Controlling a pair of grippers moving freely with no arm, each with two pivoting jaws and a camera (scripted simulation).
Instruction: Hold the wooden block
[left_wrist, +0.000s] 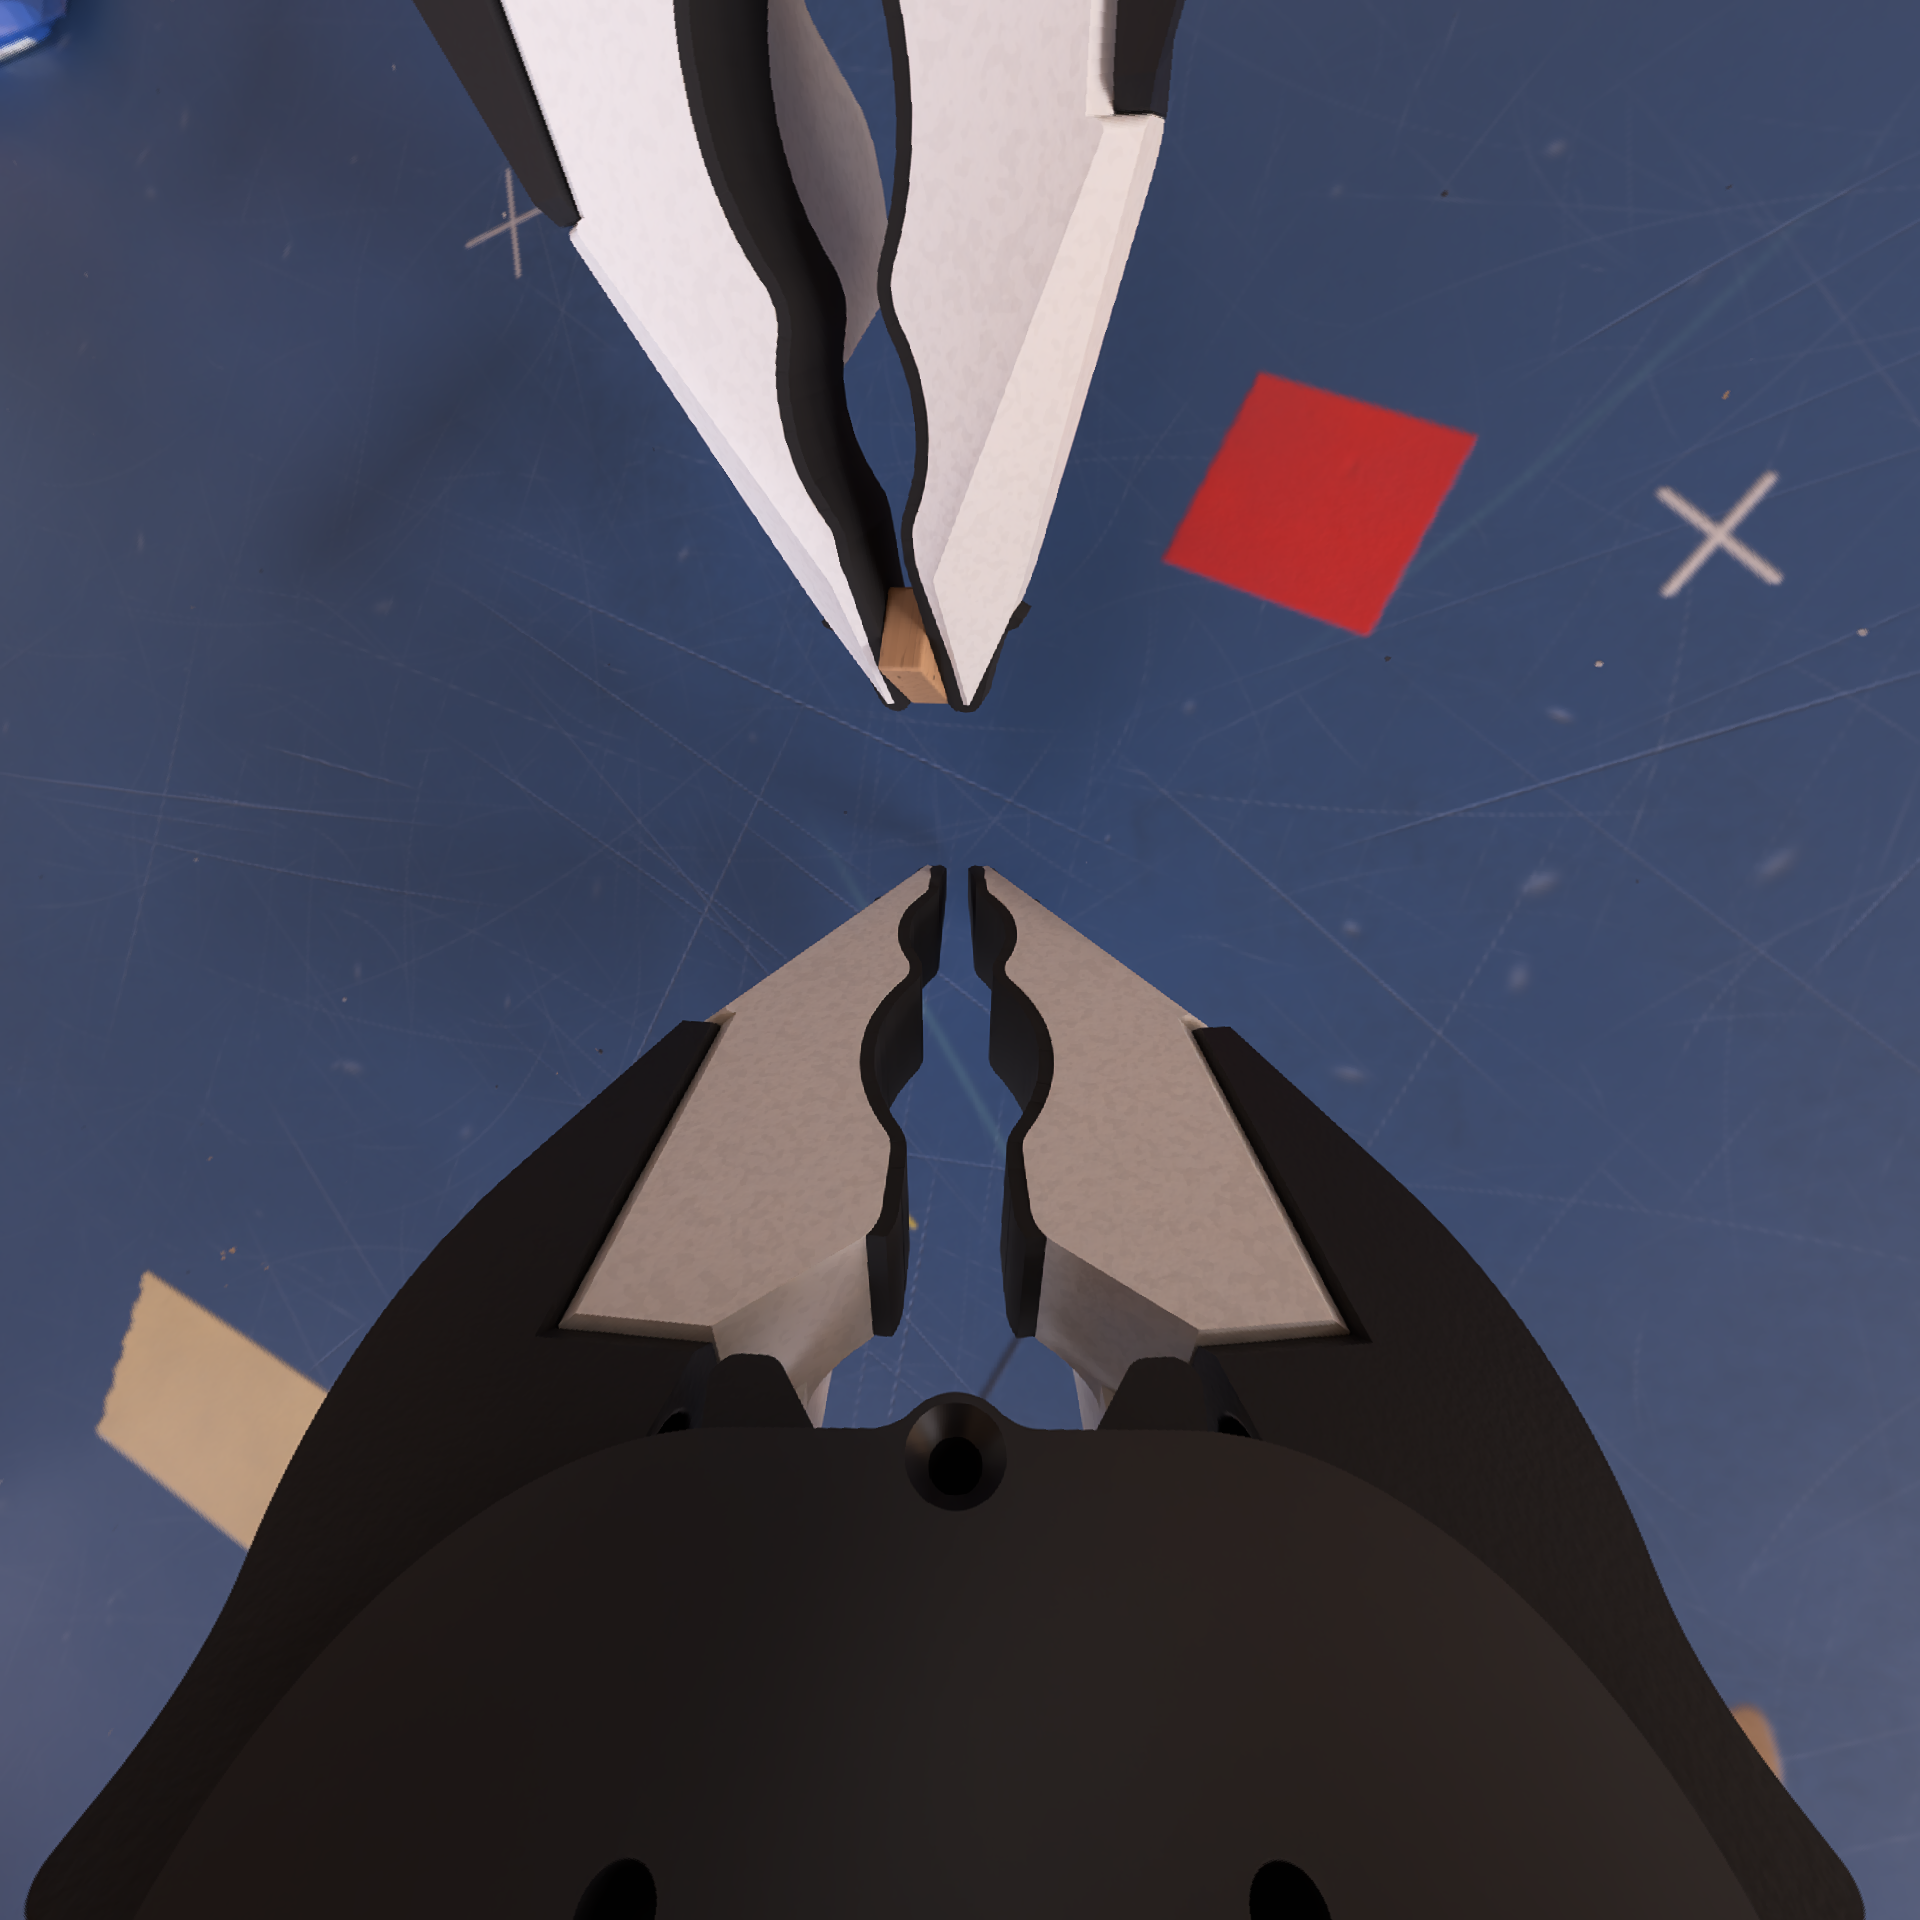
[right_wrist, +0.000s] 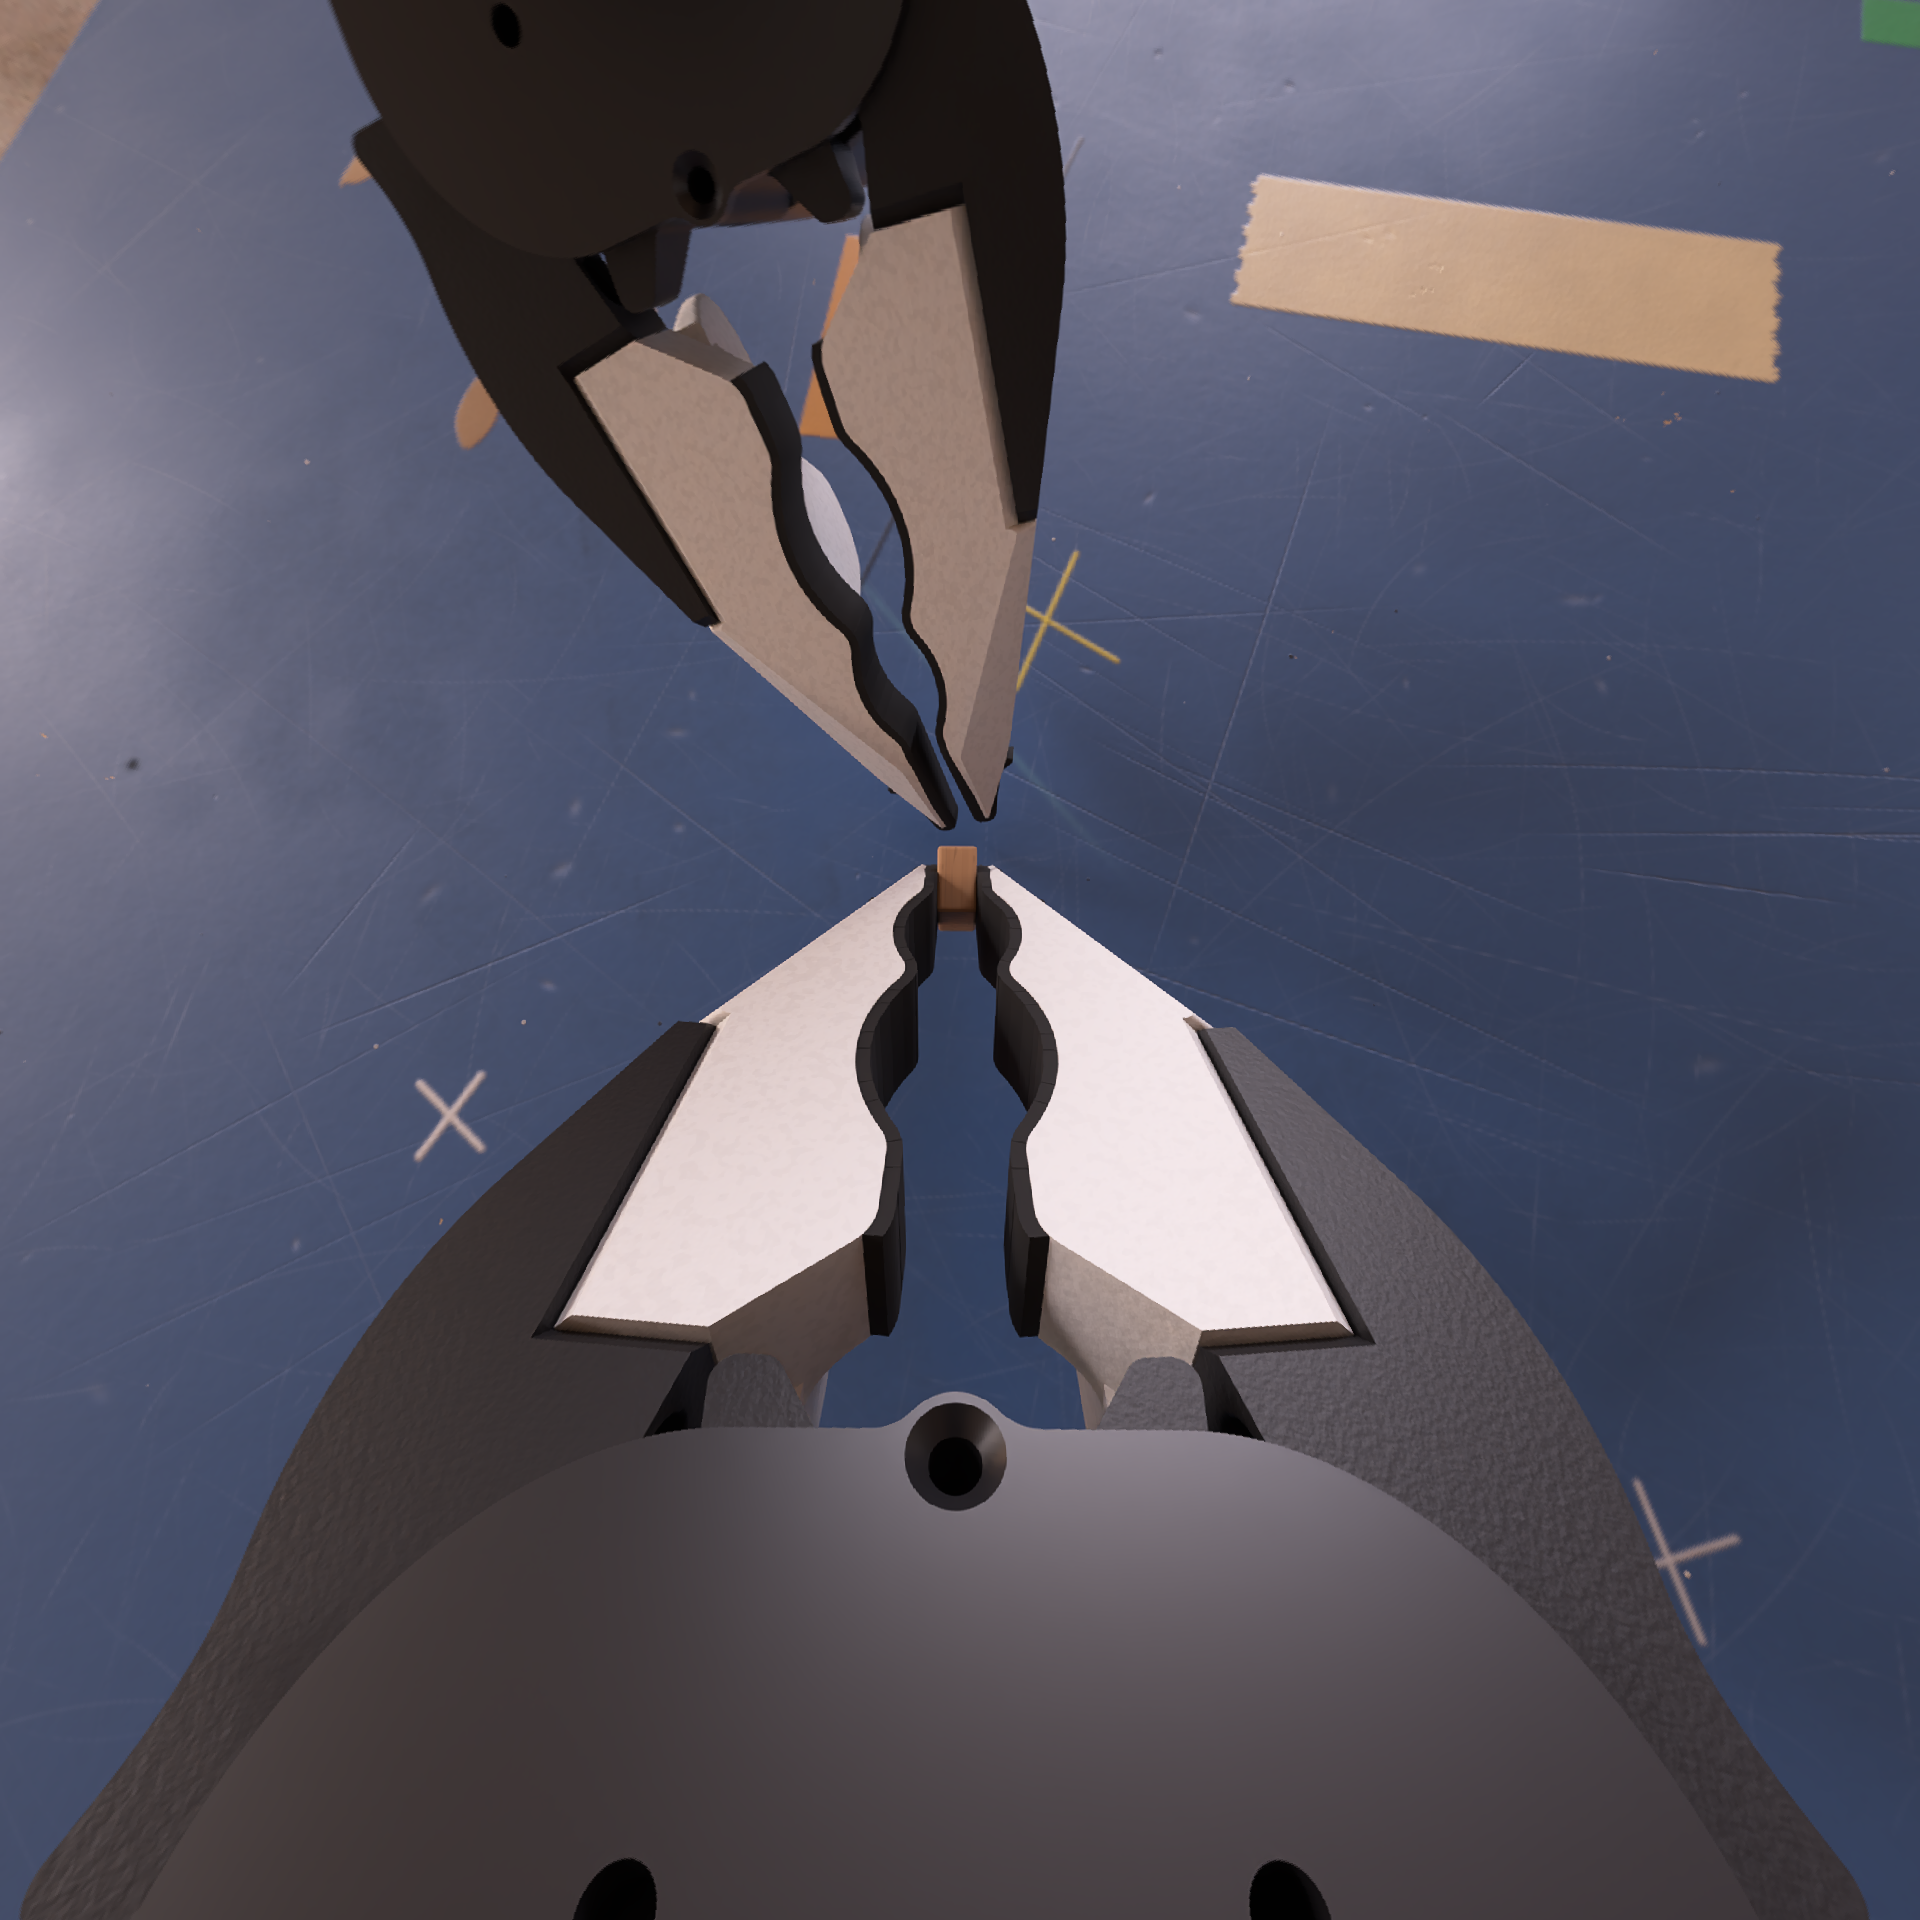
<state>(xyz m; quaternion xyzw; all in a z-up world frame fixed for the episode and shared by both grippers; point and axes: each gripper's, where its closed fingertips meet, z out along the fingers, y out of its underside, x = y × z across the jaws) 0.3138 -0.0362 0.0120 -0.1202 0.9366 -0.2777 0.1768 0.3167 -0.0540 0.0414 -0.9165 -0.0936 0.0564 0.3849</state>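
A small wooden block (right_wrist: 956, 888) is pinched between the fingertips of my right gripper (right_wrist: 957, 883), above the blue table. In the left wrist view the same block (left_wrist: 910, 649) shows between the right gripper's (left_wrist: 928, 681) white fingers, which come down from the top. My left gripper (left_wrist: 956, 873) is shut and empty, its tips almost touching. It faces the right gripper tip to tip, a short gap from the block. In the right wrist view the left gripper (right_wrist: 968, 816) comes down from the top, its tips just beyond the block.
The blue scratched table (left_wrist: 416, 727) carries a red square patch (left_wrist: 1320, 499), white cross marks (left_wrist: 1720, 535), a yellow cross (right_wrist: 1060, 623) and tan tape strips (right_wrist: 1507, 275) (left_wrist: 197, 1403). A green patch (right_wrist: 1891, 21) sits at the top right corner.
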